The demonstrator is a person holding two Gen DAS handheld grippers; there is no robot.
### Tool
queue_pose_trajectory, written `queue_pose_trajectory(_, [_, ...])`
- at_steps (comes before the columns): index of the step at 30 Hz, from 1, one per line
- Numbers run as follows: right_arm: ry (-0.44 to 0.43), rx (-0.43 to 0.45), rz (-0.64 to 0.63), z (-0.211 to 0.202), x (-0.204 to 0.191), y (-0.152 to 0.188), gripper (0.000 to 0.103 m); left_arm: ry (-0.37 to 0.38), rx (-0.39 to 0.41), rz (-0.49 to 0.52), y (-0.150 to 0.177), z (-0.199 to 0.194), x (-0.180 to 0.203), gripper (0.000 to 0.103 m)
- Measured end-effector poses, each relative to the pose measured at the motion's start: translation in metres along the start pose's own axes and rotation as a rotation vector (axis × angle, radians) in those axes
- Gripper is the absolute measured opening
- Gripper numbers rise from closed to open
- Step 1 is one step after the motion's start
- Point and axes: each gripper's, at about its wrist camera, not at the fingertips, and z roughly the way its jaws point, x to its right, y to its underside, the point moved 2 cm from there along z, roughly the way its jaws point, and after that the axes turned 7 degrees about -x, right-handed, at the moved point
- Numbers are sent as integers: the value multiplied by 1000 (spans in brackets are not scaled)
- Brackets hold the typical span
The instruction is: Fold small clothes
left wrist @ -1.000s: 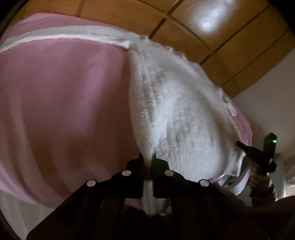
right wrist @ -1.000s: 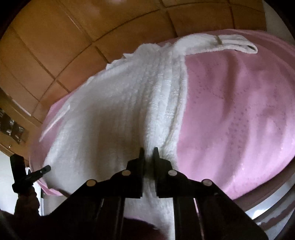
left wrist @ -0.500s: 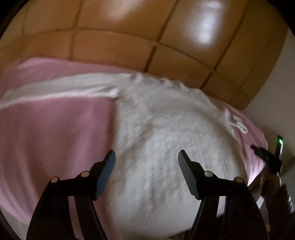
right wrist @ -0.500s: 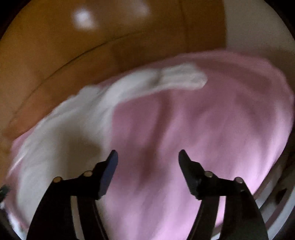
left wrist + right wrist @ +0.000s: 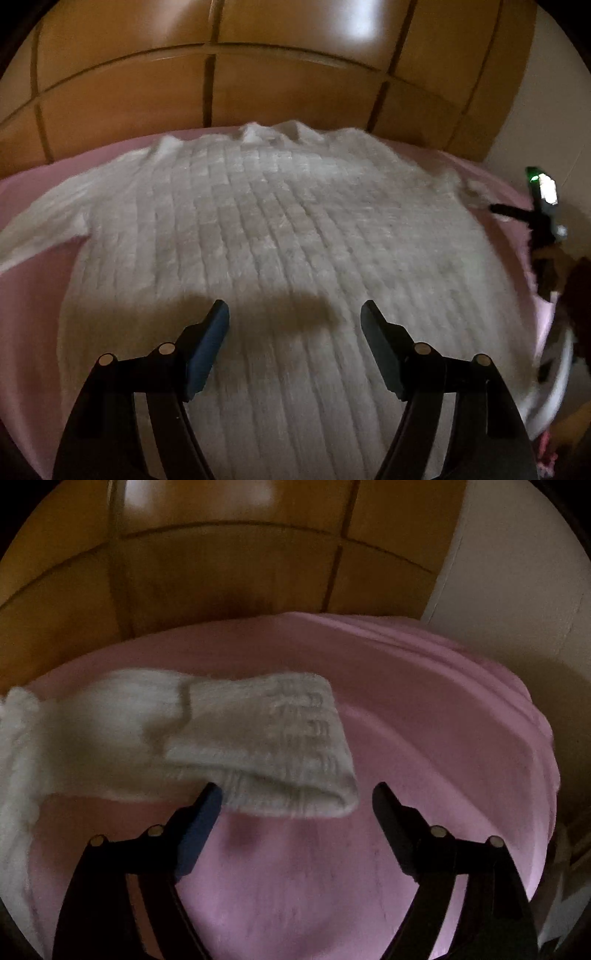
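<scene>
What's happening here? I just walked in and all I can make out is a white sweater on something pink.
A person with a gripper in each hand is folding a white knit sweater spread flat on a pink cover. Both grippers are open and hold nothing. The left gripper hovers over the sweater's body; the right gripper is at the cuff of the outstretched sleeve. No fold is visible yet.

Before you, a fuzzy white ribbed-knit sweater (image 5: 288,236) lies on a smooth, matt pink bed sheet (image 5: 424,709); its cuff (image 5: 291,797) shows tighter ribbing. Behind, glossy wooden panels (image 5: 295,85) catch the light.
</scene>
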Motion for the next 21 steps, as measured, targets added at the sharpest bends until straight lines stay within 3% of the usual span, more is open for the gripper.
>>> queue_pose_trajectory(1, [-37, -3, 25, 1, 4, -3, 72, 1, -4, -12, -1, 8, -2, 83])
queue_pose_trajectory(3, [-68, -12, 79, -2, 13, -7, 40, 4, 1, -26, 1, 17, -5, 89])
queue_pose_trajectory(4, [-61, -5, 104, -4, 19, -9, 8, 3, 6, -20, 2, 18, -3, 92])
queue_pose_trajectory(12, [-167, 54, 498, -32, 123, 1, 5, 11, 3, 0, 2, 23, 1, 98])
queue_pose_trajectory(17, [-350, -33, 824, -13, 184, 46, 5, 16, 3, 0, 2, 23, 0, 98])
queue_pose_trajectory(21, [-453, -104, 901, 6, 197, 74, 6, 15, 2, 2, 2, 23, 0, 98])
